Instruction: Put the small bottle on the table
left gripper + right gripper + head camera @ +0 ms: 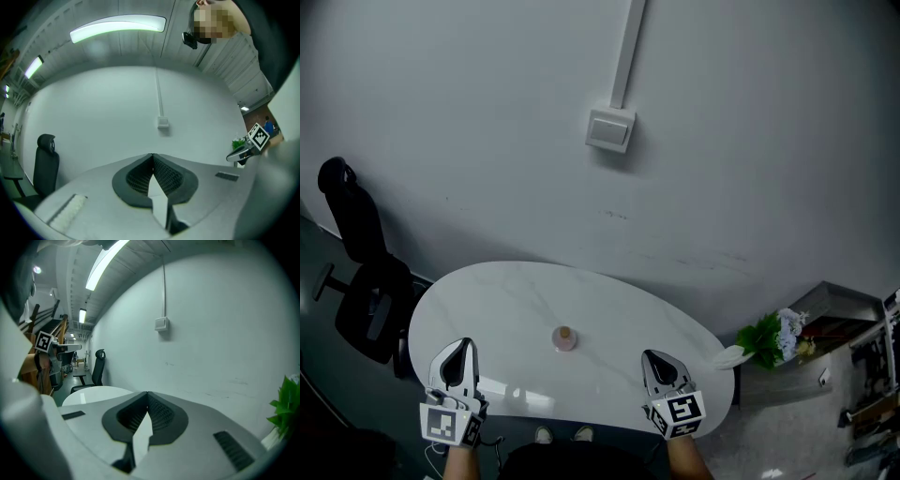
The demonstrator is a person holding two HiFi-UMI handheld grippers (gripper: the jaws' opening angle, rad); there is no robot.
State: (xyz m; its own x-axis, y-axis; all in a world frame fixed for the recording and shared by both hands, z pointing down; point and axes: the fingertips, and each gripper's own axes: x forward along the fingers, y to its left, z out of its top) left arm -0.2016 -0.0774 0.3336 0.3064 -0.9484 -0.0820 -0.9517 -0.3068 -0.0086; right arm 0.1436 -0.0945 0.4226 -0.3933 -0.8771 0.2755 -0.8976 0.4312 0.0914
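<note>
Pale wall (750, 141) is seen across the top of the head view, with a switch box (610, 129) fixed on it near the middle. Below it a white table (487, 300) is set, and the bottle (564, 337) is stood upright on it, at the lower middle of the picture. The left gripper (459, 358) is held at the lower left and the right gripper (660, 367) at the lower right, each apart from the bottle. Both pairs of jaws are pressed together, and nothing is held between them. A black chair (358, 272) is seen at the left edge.
</note>
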